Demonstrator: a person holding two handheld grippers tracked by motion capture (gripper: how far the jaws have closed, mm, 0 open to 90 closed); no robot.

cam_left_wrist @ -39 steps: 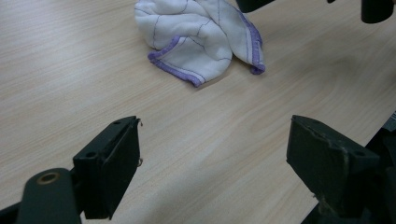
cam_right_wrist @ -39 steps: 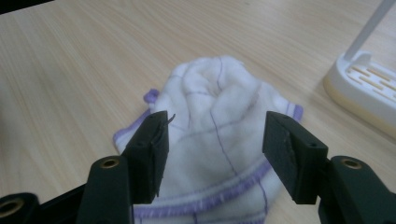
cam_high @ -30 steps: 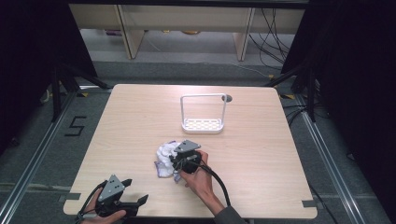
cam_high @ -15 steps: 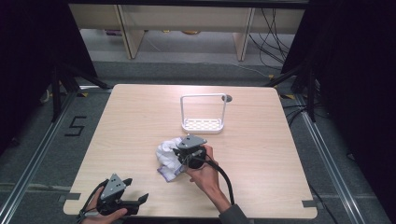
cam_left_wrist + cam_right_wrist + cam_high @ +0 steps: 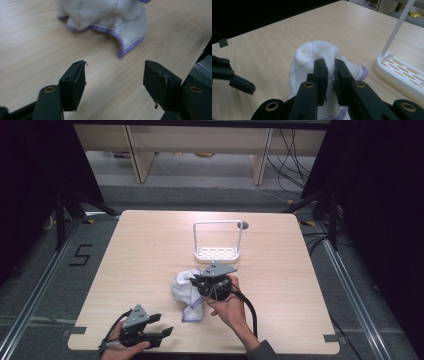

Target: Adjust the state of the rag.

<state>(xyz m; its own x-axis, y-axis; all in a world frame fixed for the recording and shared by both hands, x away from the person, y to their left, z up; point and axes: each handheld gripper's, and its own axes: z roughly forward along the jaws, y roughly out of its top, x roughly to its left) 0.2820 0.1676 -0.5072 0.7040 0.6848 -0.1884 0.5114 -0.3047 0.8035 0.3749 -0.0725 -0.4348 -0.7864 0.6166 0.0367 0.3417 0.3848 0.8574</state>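
Two hand-held grippers work a white cloth [image 5: 186,289] on a wooden desk [image 5: 145,250].

The right hand-held gripper [image 5: 329,65] is clenched on a bunched fold of the purple-edged cloth, which it holds raised just in front of the white rack [image 5: 217,252]. The left hand-held gripper [image 5: 113,75], released with nothing between its jaws, has just been narrowing them and faces the cloth's hanging hem. This looks like the lifting step; the next move probably calls for the left one to take that hem.
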